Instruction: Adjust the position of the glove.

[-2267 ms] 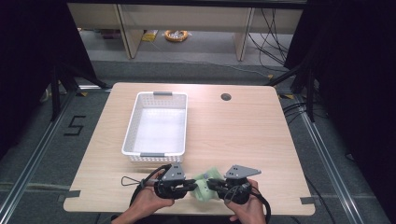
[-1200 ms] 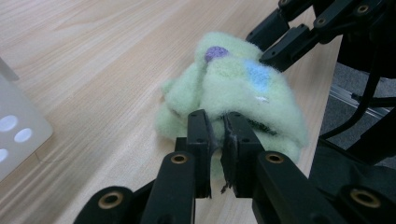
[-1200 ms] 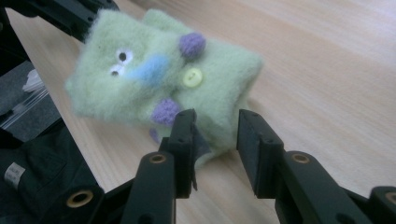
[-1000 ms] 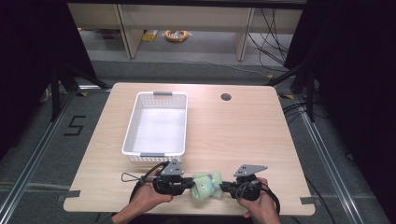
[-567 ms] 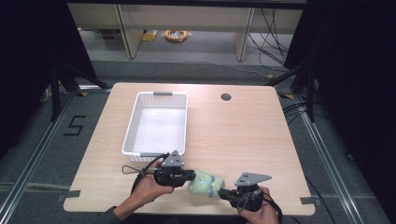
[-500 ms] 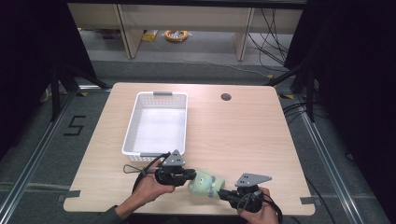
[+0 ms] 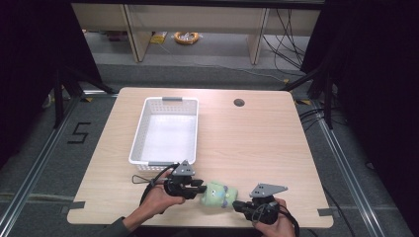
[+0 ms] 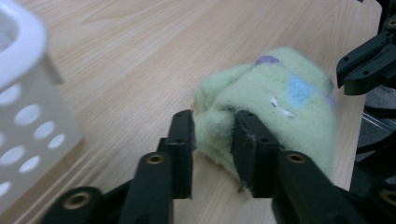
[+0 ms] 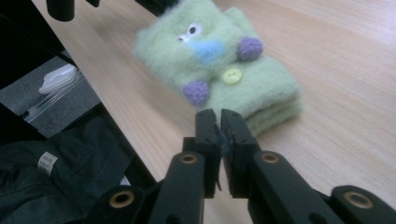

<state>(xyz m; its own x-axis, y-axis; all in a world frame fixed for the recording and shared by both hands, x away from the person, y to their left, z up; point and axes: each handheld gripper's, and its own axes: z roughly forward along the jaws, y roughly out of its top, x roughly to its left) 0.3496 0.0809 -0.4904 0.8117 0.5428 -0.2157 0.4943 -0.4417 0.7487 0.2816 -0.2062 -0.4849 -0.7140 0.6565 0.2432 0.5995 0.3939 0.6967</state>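
Pale wood-grain table (image 7: 257, 138) sits on a grey floor with dark curtains at both sides, and at its near edge, between your two hands, lies the folded green fleece mitten (image 7: 218, 194) — a soft piece with a blue patch, purple pom-poms and a yellow button, flat on the wood. Your left gripper (image 7: 195, 186) meets the mitten's left end: in the left gripper view its two black jaws stand partly apart with a fold of the fleece (image 8: 280, 107) between them, and they have just been opening; the inner faces touch the fabric at most lightly. Your right gripper (image 7: 238, 204) lies just beside the mitten's right end — in the right gripper view its jaws are nearly together, a thin slit between them, nothing in them, with the mitten (image 9: 219, 70) just ahead of the tips. Beyond your left hand, the white perforated basket (image 7: 143, 148) stands on the table's left half.
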